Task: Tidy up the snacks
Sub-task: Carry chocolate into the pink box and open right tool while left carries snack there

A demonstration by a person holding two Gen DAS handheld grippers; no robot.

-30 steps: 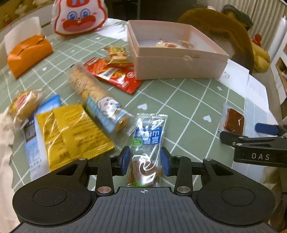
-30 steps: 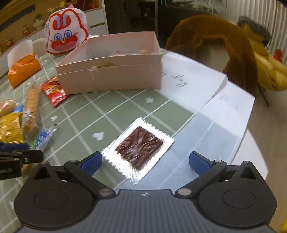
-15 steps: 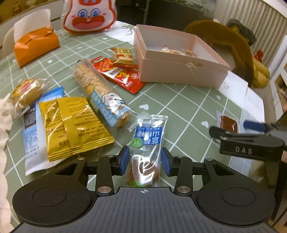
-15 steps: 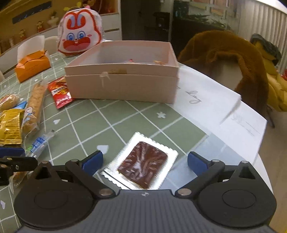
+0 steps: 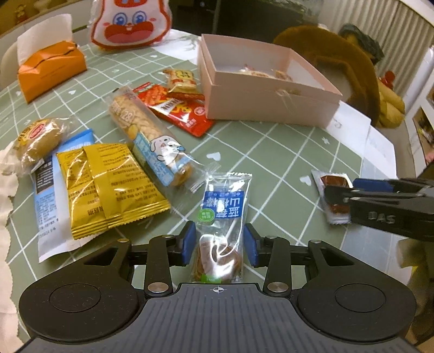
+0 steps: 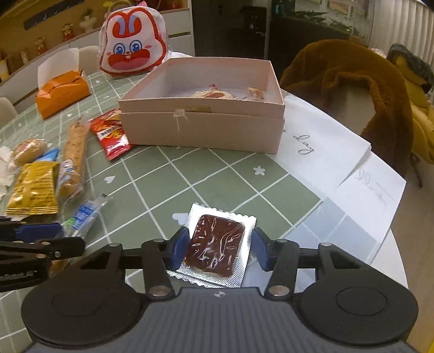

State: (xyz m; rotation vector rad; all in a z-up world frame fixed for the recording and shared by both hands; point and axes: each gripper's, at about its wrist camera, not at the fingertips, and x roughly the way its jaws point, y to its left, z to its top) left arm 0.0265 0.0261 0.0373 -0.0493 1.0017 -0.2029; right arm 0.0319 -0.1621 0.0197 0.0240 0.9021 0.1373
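Note:
My left gripper (image 5: 219, 245) is shut on a clear lollipop packet with a blue label (image 5: 222, 214), holding its round brown end. My right gripper (image 6: 218, 248) has closed on a silver-edged packet with a dark brown square (image 6: 215, 248) near the table's right edge. The same packet shows in the left wrist view (image 5: 332, 198). The open pink box (image 6: 206, 119) stands at the back with a few snacks inside; it also shows in the left wrist view (image 5: 267, 84).
On the green checked cloth lie a yellow packet (image 5: 108, 184), a long biscuit tube (image 5: 147, 135), a red packet (image 5: 176, 107), a round bun (image 5: 38, 138) and a blue packet (image 5: 48, 190). An orange tissue box (image 5: 51, 68), a rabbit bag (image 5: 130, 23) and white papers (image 6: 339, 163) sit around.
My right gripper's fingers have closed from wide open onto the brown square packet. The left gripper kept hold of the lollipop packet and lifted slightly.

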